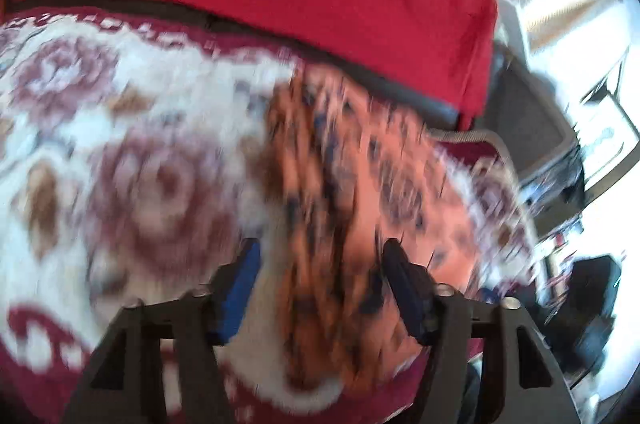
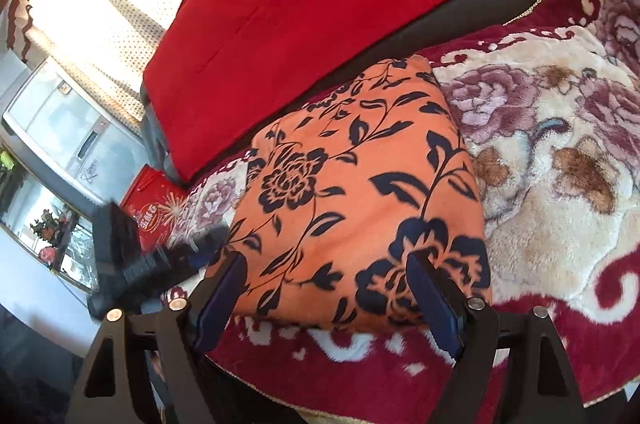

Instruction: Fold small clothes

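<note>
Orange cloth [image 1: 352,192] smeared by blur (left view).

I see an orange fleece cloth printed with navy-black flowers, vines and leaves [image 2: 352,192]. Under it lies my plush blanket [image 2: 560,160], cream in the middle with mauve-pink roses and brown leaves, bordered in deep maroon with white scrollwork. Behind is a plain bright red cushion [image 2: 320,4]. My gripper fingers are black with dark blue pads [image 2: 434,300]. Far left, a red box with gold fireworks print [image 2: 154,208].
</note>
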`<state>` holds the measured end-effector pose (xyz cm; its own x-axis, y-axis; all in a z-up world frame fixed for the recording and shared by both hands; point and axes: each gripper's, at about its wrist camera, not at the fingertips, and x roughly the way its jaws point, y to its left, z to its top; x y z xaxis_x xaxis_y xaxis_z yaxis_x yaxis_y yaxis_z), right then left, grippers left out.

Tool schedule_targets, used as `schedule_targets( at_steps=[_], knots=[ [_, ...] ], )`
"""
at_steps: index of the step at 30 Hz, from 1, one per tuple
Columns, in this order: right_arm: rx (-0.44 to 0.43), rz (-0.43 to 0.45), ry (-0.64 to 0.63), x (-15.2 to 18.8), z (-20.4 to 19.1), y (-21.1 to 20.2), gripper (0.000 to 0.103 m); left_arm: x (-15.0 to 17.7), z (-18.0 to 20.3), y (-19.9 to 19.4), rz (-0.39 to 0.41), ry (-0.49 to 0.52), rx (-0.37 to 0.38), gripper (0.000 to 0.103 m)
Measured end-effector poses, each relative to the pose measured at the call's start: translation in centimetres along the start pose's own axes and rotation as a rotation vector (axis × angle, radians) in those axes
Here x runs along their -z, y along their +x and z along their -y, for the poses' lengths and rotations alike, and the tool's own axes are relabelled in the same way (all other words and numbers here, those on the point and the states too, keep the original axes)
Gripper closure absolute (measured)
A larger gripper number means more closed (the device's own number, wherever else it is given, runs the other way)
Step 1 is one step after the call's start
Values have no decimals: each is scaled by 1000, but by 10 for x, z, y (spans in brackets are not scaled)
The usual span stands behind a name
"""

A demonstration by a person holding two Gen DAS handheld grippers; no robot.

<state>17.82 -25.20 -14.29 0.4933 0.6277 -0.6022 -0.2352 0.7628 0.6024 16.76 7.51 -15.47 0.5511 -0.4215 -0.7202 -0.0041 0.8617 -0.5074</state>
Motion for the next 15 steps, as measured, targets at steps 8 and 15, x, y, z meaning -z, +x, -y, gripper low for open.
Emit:
schedule_targets(
  at_steps=[8, 15],
  knots=[
    [3, 16, 7, 13, -4, -22, 17, 9, 17, -23, 58, -22, -22, 45],
    [-5, 10, 99, 30, 9, -34, 16, 20, 26, -25, 41, -2, -123, 45]
  ],
)
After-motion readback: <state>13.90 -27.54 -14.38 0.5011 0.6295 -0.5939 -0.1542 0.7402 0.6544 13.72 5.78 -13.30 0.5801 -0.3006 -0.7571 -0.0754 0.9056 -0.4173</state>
